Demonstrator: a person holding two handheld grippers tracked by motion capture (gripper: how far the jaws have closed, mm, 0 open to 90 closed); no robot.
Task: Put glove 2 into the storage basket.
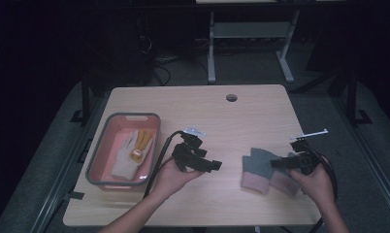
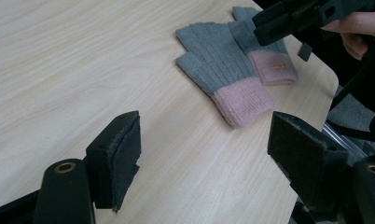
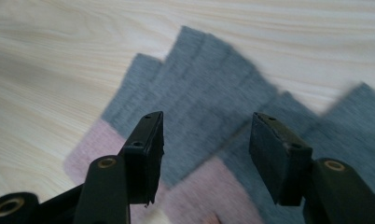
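Both claws open over the grey-and-pink gloves

Right now the right claw [image 1: 276, 162] hangs over a pair of grey gloves with pink cuffs [image 1: 261, 170], which lie side by side near the right end of the tabletop [image 1: 222, 116], cuffs toward the near edge. In the right gripper view its jaws stand apart above the grey knit [image 3: 199, 107] with nothing pinched between them; whether the pads touch the cloth cannot be told from that blurred picture.

The left claw [image 1: 215, 165] is held near the middle of the tabletop, pointing right toward the gloves and well apart from them. In the left gripper view its jaws are wide open and empty, bare wood between them, with the left glove [image 2: 223, 77] and the right glove [image 2: 267, 51] lying farther off and the right claw [image 2: 281, 21] above them.

At the left end sits a grey bin with a pink floor [image 1: 100, 155]. Inside it lies a white glove with yellow fingers [image 1: 132, 150].
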